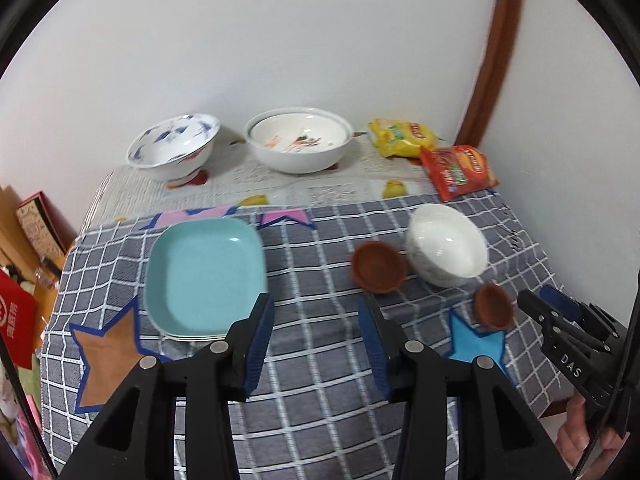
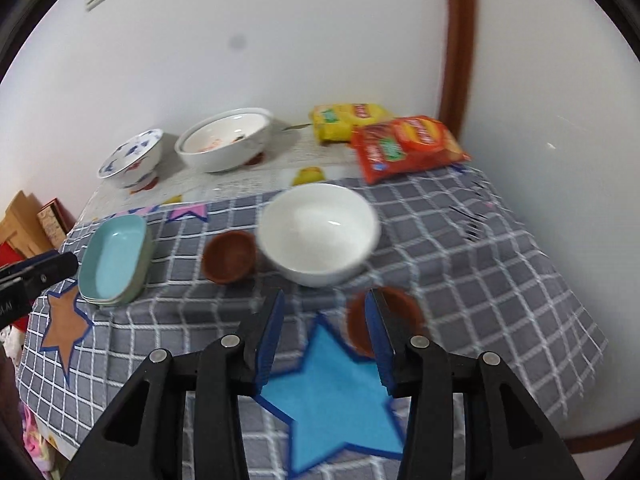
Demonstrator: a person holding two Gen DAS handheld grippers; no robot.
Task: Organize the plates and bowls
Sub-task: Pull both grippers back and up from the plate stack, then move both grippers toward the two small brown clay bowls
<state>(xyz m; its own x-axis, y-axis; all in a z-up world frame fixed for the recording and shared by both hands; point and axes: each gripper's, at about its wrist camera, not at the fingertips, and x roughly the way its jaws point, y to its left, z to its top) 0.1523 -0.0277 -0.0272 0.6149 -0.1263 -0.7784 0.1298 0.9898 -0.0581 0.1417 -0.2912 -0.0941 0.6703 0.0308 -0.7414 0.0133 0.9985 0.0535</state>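
Observation:
A stack of teal square plates [image 1: 204, 276] [image 2: 114, 260] lies at the left of the checked cloth. A small brown bowl [image 1: 378, 266] [image 2: 228, 256] stands beside a plain white bowl [image 1: 446, 250] [image 2: 318, 232]. A second small brown bowl [image 1: 494, 306] [image 2: 396, 312] sits nearer the front, partly hidden behind my right gripper's right finger. My left gripper [image 1: 316, 308] hangs open above the cloth, just right of the plates' near corner. Over a blue star patch, my right gripper [image 2: 324, 300] is open with nothing between its fingers.
At the back by the wall stand a blue-patterned bowl [image 1: 174, 146] and a large white bowl [image 1: 298, 144] with a dish inside. A yellow snack bag [image 1: 402, 138] and a red snack bag [image 1: 458, 172] lie at the back right. Boxes [image 1: 36, 224] stand off the table's left edge.

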